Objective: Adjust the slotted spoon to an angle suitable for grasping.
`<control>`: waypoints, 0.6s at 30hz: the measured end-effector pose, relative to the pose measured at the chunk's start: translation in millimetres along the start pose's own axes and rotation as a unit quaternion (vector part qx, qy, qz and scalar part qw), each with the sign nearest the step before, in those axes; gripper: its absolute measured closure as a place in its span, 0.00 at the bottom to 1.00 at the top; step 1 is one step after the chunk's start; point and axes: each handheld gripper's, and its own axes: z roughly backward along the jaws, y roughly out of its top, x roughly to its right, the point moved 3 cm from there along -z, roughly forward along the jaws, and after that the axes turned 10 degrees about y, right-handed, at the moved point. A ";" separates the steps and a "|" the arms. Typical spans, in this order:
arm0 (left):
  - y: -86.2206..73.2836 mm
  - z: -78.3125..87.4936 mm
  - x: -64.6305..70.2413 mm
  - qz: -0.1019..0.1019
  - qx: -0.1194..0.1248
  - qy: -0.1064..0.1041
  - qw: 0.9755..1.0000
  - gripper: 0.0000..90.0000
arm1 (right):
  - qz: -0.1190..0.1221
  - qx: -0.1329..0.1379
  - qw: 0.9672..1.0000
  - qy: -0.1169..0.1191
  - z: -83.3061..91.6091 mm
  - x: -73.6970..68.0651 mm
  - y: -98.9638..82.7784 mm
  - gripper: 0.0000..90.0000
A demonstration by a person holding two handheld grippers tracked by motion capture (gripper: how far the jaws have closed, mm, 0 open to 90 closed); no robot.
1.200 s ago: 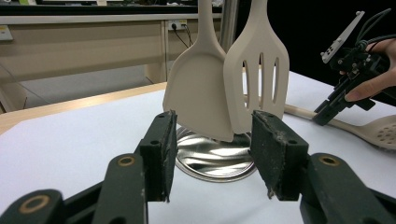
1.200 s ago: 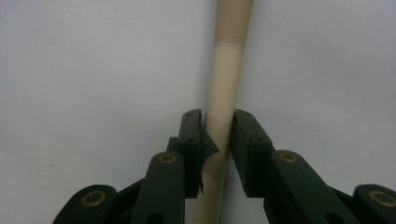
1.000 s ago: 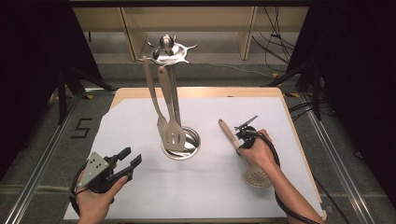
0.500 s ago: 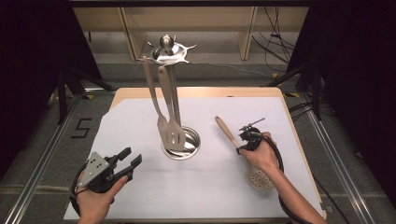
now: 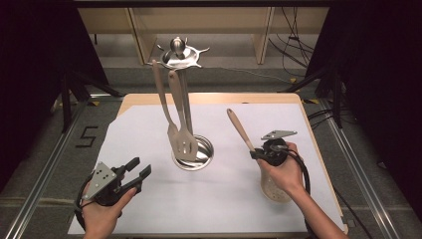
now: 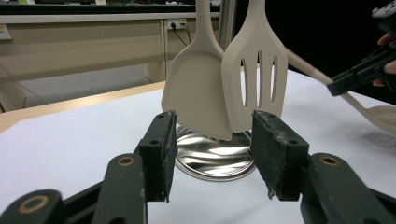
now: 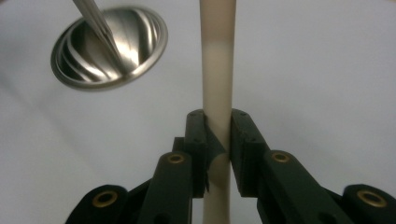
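Right gripper clenched on a beige skimmer's handle, its jaws having just closed further, skimmer tilted above the white desk, left gripper released and empty near the steel utensil stand.

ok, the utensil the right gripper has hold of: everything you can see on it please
The skimmer spoon is cream-coloured and matte, plastic or silicone by its look. It has a long slim handle with a rounded end and a round head with small holes, partly hidden under the hand. The right gripper is shut on the handle partway along it. The handle tilts up and away toward the far left. The head sits low near the white sheet; whether it touches the sheet cannot be told. It is apart from the rack's steel base.
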 end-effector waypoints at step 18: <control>-0.1 0.2 -0.7 -0.002 0.000 0.001 1.000 0.56 | 0.048 0.118 0.992 0.006 34.2 -20.9 17.2 0.88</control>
